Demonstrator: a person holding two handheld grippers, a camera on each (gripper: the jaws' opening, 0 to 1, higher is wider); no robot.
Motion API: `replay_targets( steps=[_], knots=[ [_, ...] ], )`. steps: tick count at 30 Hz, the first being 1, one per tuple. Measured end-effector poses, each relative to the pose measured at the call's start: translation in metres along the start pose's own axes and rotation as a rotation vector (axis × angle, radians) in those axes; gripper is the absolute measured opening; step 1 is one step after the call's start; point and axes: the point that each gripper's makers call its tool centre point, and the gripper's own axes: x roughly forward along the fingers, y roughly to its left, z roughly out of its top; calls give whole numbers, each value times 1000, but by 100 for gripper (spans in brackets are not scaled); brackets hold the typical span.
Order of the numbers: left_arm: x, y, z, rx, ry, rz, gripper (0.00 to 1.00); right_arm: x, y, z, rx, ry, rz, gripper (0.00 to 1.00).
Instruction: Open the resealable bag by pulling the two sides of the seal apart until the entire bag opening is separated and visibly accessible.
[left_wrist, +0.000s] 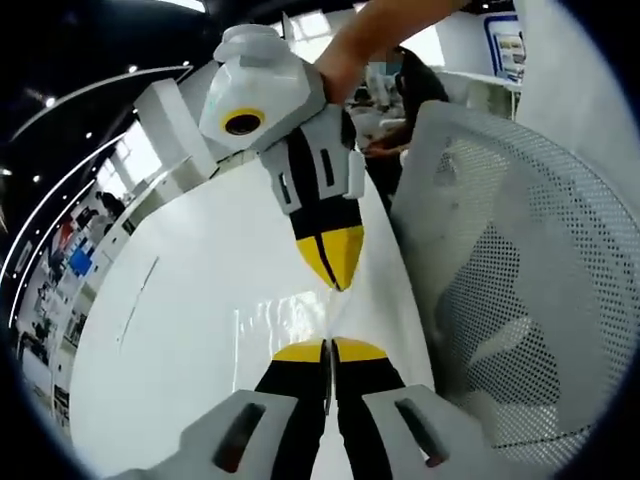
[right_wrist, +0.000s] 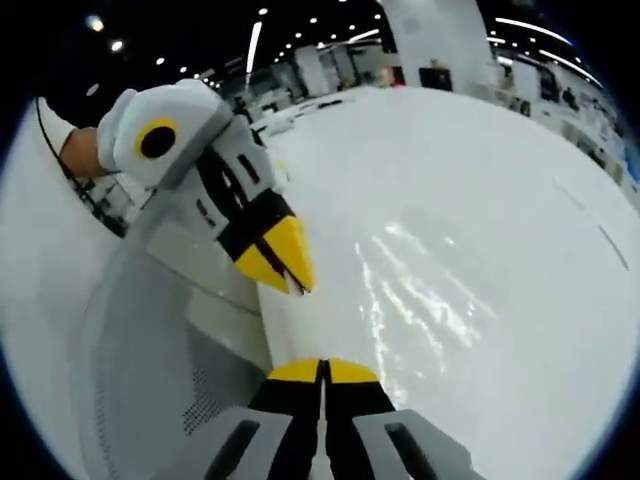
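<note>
Both grippers pressed together on clear bag film: left gripper (left_wrist: 328, 352) pinching one side, right gripper (left_wrist: 335, 270) opposite, tips near each other, film stretched between. In right gripper view, right gripper (right_wrist: 322, 372) pinched shut, left gripper (right_wrist: 285, 268) just ahead, jaws closed. Resealable bag (left_wrist: 285, 320) glinting between and beyond tips, over white table (left_wrist: 180, 330). Seal state hard to read; opening not visibly spread, pull-apart likely mostly left. Mesh chair (left_wrist: 520, 280) beside left gripper.
</note>
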Motion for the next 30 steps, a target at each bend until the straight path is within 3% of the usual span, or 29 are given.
replay_targets(
  steps=[5,11,15,21,30],
  knots=[
    [2,8,7,30,-16,15,18,-3,-5,4,52,28,-9,0],
    [4,6,18,108,-21,-9,16,-4,-11,7,64,53,-25,0],
    [6,2,21,154,-17,-29,8,-5,-14,9,66,67,-34,0],
    [9,3,15,149,15,-38,9,-7,-14,16,24,68,-31,0],
    [15,1,5,148,82,-50,5,-15,-13,31,-22,14,-50,0]
  ],
)
